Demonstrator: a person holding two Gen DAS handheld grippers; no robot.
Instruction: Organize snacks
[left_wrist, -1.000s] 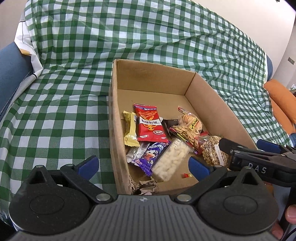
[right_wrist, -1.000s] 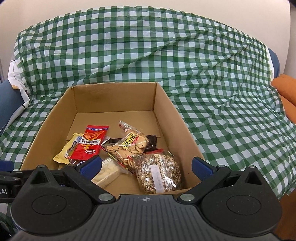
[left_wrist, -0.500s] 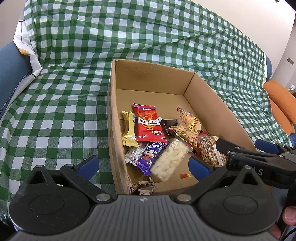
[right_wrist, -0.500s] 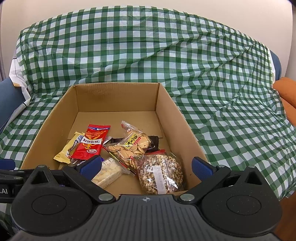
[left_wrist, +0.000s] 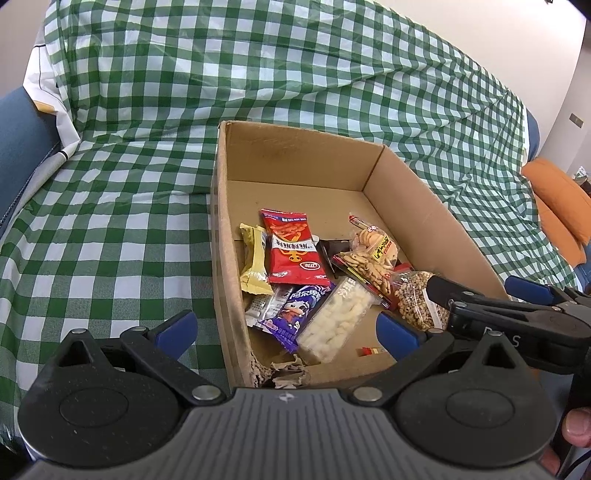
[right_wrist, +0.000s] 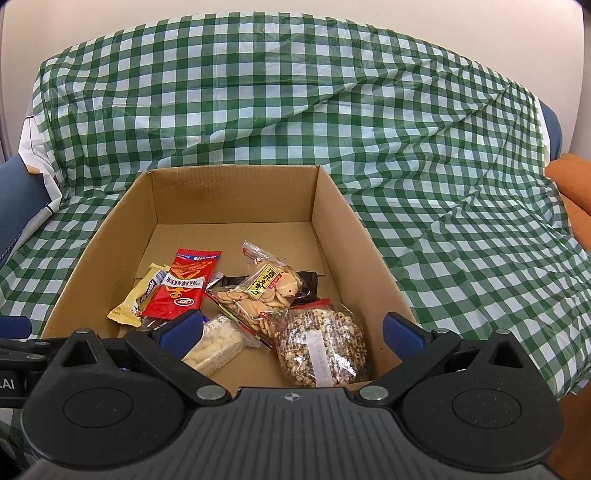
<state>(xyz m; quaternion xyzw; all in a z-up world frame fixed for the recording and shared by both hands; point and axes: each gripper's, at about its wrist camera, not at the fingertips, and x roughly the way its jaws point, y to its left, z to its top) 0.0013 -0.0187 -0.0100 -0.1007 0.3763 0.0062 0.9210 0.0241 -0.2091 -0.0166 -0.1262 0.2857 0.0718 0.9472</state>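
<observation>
An open cardboard box (left_wrist: 295, 155) (right_wrist: 232, 195) rests on a green checked cloth. Inside lie a red packet (left_wrist: 293, 247) (right_wrist: 181, 284), a yellow bar (left_wrist: 253, 258) (right_wrist: 135, 299), a purple packet (left_wrist: 295, 314), a clear pack of white puffs (left_wrist: 336, 319) (right_wrist: 214, 343), a bag of small biscuits (left_wrist: 369, 258) (right_wrist: 262, 291) and a bag of mixed grains (left_wrist: 413, 302) (right_wrist: 321, 343). My left gripper (left_wrist: 286, 328) is open above the box's near left wall, holding nothing. My right gripper (right_wrist: 291, 330) (left_wrist: 480, 291) is open and empty over the near right corner, above the grain bag.
The checked cloth (right_wrist: 443, 166) drapes up behind the box and falls off to the right. A blue seat (left_wrist: 18, 140) is at the left, an orange cushion (left_wrist: 557, 206) at the right. The box's near edge is torn (left_wrist: 284, 373). A finger (left_wrist: 576, 428) shows at the lower right.
Both views shift only slightly. The right gripper has edged a little leftwards over the box's near right corner. The snacks lie as before.
</observation>
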